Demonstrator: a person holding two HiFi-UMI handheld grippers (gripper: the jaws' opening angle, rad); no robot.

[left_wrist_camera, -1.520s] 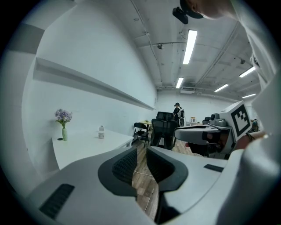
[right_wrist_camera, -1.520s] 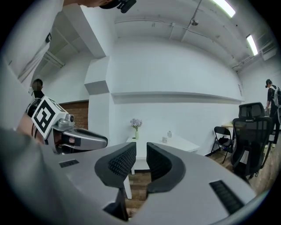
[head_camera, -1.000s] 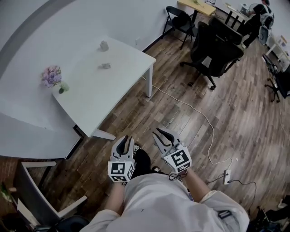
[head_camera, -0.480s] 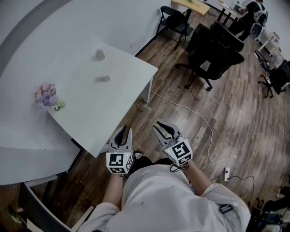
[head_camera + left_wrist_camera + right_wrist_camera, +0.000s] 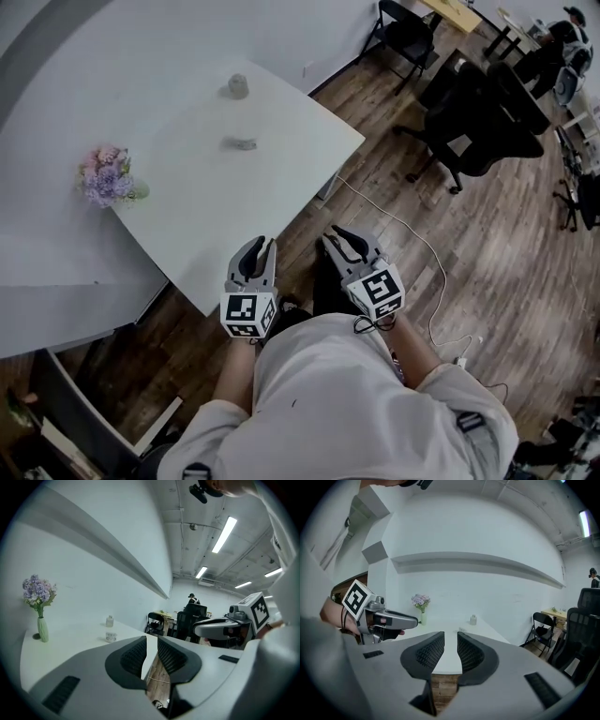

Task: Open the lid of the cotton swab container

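In the head view, the person stands off the near corner of the white table, which fills the upper left of the frame. Both tools are held low and close to the body at lower centre, probably because nothing on the table is within reach yet. The left gripper hangs over the table's near edge, and the right gripper sits just beside it over the wooden floor. Far up the table lie a low round tub and, beyond it, a small bottle. A vase of purple flowers stands towards the left edge. The tub is likely the cotton swab container, though it is too small here to be sure, and its lid appears to be on. An office chair and a loose cable occupy the right side. In the left gripper view, the ribbed pads stand slightly apart with only the table edge and floor showing through the gap, so this tool is released and empty. The tub and bottle sit left of centre, well ahead of the jaws. In the right gripper view, the jaws are likewise parted a little and hold nothing. They point along the table towards the bottle at centre, with the left gripper visible at the left. Both tools seem aimed at the table's far end, ready for an approach.
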